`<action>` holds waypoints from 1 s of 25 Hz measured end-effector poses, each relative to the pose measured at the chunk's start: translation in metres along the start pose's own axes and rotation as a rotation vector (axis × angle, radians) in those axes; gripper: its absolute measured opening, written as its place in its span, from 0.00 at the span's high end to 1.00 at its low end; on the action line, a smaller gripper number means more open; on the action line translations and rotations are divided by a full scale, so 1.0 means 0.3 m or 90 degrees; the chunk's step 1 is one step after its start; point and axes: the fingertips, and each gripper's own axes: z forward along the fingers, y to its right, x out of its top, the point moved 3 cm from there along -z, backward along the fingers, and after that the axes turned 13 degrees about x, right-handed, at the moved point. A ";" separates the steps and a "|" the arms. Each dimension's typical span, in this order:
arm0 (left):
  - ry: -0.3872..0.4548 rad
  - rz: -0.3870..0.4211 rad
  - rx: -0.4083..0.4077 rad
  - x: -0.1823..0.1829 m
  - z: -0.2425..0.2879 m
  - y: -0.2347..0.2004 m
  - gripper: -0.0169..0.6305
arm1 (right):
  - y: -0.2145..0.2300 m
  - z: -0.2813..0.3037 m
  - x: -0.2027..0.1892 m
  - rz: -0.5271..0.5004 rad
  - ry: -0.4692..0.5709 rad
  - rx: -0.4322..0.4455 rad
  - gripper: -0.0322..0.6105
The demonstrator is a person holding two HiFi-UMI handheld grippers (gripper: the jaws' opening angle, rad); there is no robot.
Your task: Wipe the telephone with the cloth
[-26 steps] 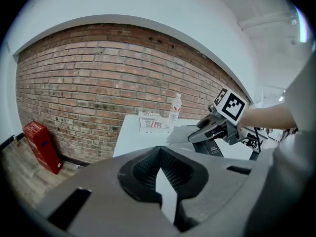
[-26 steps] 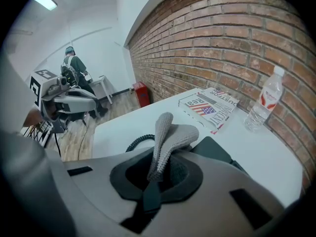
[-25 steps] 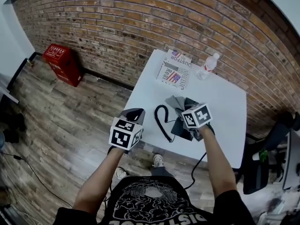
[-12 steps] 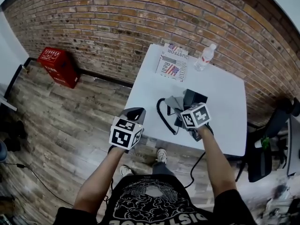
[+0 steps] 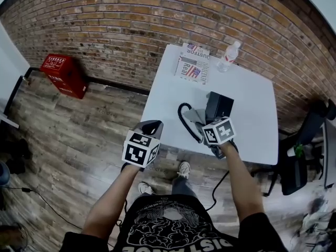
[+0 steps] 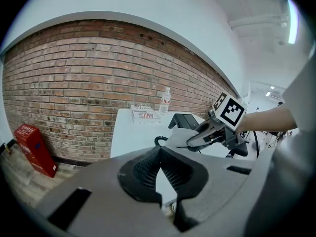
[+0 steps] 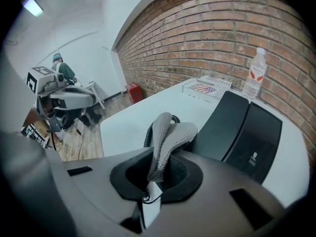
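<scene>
A black telephone (image 5: 218, 106) sits on the white table (image 5: 252, 119), with its coiled cord (image 5: 185, 121) trailing off its left side. My right gripper (image 5: 206, 122) is shut on a grey cloth (image 5: 196, 115) at the phone's near left side. In the right gripper view the cloth (image 7: 167, 136) stands folded up from the right gripper (image 7: 159, 163), and the telephone (image 7: 238, 127) lies just right of it. My left gripper (image 5: 149, 127) hangs over the floor off the table's front left corner. Seen in the left gripper view, this left gripper (image 6: 159, 153) is shut and holds nothing.
A printed box (image 5: 192, 67) and a water bottle (image 5: 228, 58) stand at the table's far edge by the brick wall. On the wooden floor at the left is a red crate (image 5: 65, 73). A black office chair (image 5: 300, 159) stands right of the table. A cable (image 5: 219, 187) hangs off the front edge.
My right gripper has drawn the cloth back off the telephone toward the near left, so more of the phone's top shows. The left gripper has stayed in place.
</scene>
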 end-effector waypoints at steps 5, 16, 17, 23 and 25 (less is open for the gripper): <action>-0.007 0.010 -0.011 -0.039 -0.020 0.011 0.96 | -0.031 0.014 -0.036 0.015 0.014 -0.004 0.93; 0.009 0.031 -0.006 -0.031 -0.090 -0.013 0.96 | -0.123 -0.073 -0.008 0.018 0.106 -0.042 0.93; 0.012 0.033 -0.005 -0.022 -0.093 -0.015 0.96 | -0.133 -0.096 0.004 0.016 0.122 -0.048 0.93; 0.036 0.049 -0.009 0.046 -0.111 -0.001 0.96 | -0.177 -0.270 0.057 0.006 0.219 -0.098 0.93; 0.045 0.056 -0.013 0.078 -0.117 0.008 0.96 | -0.192 -0.336 0.076 0.000 0.247 -0.120 0.93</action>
